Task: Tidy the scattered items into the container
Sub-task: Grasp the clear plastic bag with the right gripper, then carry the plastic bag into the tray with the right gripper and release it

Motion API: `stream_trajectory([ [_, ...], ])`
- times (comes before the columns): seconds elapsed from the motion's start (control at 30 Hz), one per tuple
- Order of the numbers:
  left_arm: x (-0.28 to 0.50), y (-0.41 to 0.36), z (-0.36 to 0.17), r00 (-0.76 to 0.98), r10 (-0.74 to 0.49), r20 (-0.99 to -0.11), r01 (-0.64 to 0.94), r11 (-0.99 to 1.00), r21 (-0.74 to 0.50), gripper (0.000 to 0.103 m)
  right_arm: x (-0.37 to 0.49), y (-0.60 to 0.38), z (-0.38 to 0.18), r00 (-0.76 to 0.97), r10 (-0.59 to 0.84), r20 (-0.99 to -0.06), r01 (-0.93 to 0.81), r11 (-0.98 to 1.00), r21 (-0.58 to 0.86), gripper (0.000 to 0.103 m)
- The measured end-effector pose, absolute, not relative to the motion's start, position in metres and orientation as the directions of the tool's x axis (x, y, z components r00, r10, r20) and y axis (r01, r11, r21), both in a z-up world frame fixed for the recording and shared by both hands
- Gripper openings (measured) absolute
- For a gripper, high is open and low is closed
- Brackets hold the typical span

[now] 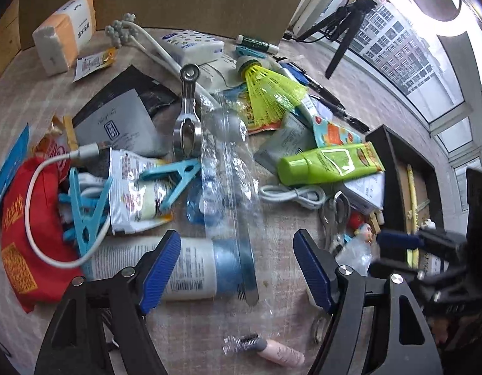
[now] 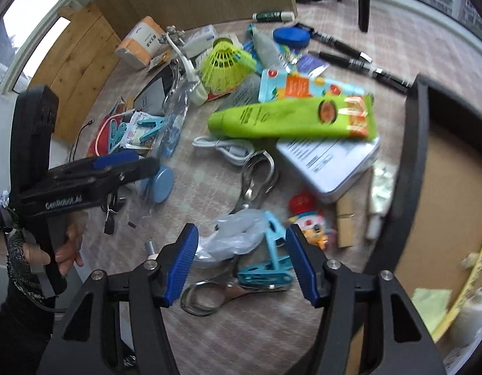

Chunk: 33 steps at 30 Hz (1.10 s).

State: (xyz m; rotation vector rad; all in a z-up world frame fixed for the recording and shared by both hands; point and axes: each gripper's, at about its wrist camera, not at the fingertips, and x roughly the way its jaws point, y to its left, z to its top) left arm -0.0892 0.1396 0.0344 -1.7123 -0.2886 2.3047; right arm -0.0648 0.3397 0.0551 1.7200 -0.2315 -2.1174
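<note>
The shuttlecock (image 1: 272, 93) is neon yellow with a green band at its cork. The squeeze tube (image 1: 330, 164) is lime green with an orange-and-red end. A clothes peg (image 1: 173, 181) is light blue, and a pouch (image 1: 25, 228) is red with gold print. The tissue pack (image 1: 64, 31) is orange and white. Each tool (image 2: 242, 264) has ribbed blue pads (image 2: 183, 265) on black arms. The bench (image 1: 272, 328) shows a faded beige-grey weave.
</note>
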Motion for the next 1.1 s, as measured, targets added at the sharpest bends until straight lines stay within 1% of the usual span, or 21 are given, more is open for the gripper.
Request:
stream_trajectory([
  [0.07,-0.096,0.142,0.031,-0.268,0.308,-0.913,-0.094,-0.951,-0.293,0.072,-0.064,0.334,0.049,-0.150,-0.404,-0.903,0.194,-0.907,0.373,0.057],
  [0.13,-0.104,0.146,0.026,-0.257,0.298,-0.919,-0.102,-0.954,-0.281,0.072,-0.064,0.327,0.044,-0.139,-0.410,-0.902,0.191,-0.904,0.382,0.052],
  [0.2,-0.108,0.147,0.019,-0.239,0.300,-0.923,-0.108,-0.953,-0.282,0.068,-0.065,0.322,0.039,-0.132,-0.409,-0.903,0.187,-0.905,0.382,0.039],
  [0.23,-0.111,0.148,0.015,-0.230,0.295,-0.927,-0.105,-0.955,-0.278,0.060,-0.066,0.321,0.036,-0.130,-0.411,-0.902,0.180,-0.905,0.387,0.034],
  [0.27,-0.111,0.148,0.013,-0.224,0.290,-0.930,-0.101,-0.956,-0.274,0.048,-0.067,0.322,0.034,-0.132,-0.420,-0.898,0.167,-0.902,0.398,0.029],
  [0.33,-0.113,0.145,0.009,-0.220,0.298,-0.929,-0.090,-0.954,-0.284,0.036,-0.069,0.324,0.033,-0.144,-0.441,-0.886,0.148,-0.895,0.421,0.023],
  [0.4,-0.110,0.142,0.012,-0.247,0.315,-0.916,-0.089,-0.949,-0.302,0.028,-0.069,0.327,0.033,-0.154,-0.461,-0.874,0.134,-0.886,0.444,0.019],
  [0.43,-0.109,0.139,0.014,-0.256,0.337,-0.906,-0.090,-0.942,-0.325,0.018,-0.068,0.328,0.033,-0.164,-0.462,-0.872,0.132,-0.886,0.444,0.018],
  [0.47,-0.108,0.138,0.016,-0.260,0.345,-0.902,-0.087,-0.938,-0.334,0.015,-0.067,0.329,0.035,-0.174,-0.462,-0.870,0.132,-0.886,0.444,0.018],
  [0.53,-0.106,0.135,0.022,-0.274,0.351,-0.895,-0.085,-0.936,-0.341,0.014,-0.066,0.332,0.038,-0.191,-0.476,-0.858,0.123,-0.879,0.460,0.017],
  [0.63,-0.102,0.131,0.034,-0.297,0.367,-0.882,-0.086,-0.930,-0.358,0.008,-0.063,0.339,0.047,-0.224,-0.500,-0.836,0.115,-0.866,0.487,0.017],
  [0.83,-0.091,0.136,0.056,-0.336,0.387,-0.858,-0.108,-0.921,-0.373,0.008,-0.056,0.358,0.071,-0.301,-0.507,-0.808,0.102,-0.859,0.501,0.017],
  [0.97,-0.092,0.147,0.057,-0.345,0.357,-0.868,-0.144,-0.934,-0.327,0.008,-0.049,0.379,0.078,-0.343,-0.489,-0.802,0.064,-0.864,0.500,0.017],
  [1.0,-0.098,0.154,0.051,-0.329,0.351,-0.877,-0.135,-0.936,-0.324,0.012,-0.048,0.385,0.079,-0.346,-0.487,-0.802,0.056,-0.864,0.500,0.017],
  [1.07,-0.106,0.156,0.039,-0.285,0.341,-0.896,-0.113,-0.940,-0.322,0.027,-0.044,0.395,0.079,-0.349,-0.478,-0.806,0.042,-0.867,0.497,0.017],
  [1.1,-0.110,0.158,0.035,-0.278,0.330,-0.902,-0.116,-0.944,-0.309,0.029,-0.042,0.398,0.080,-0.352,-0.475,-0.807,0.037,-0.868,0.495,0.017],
])
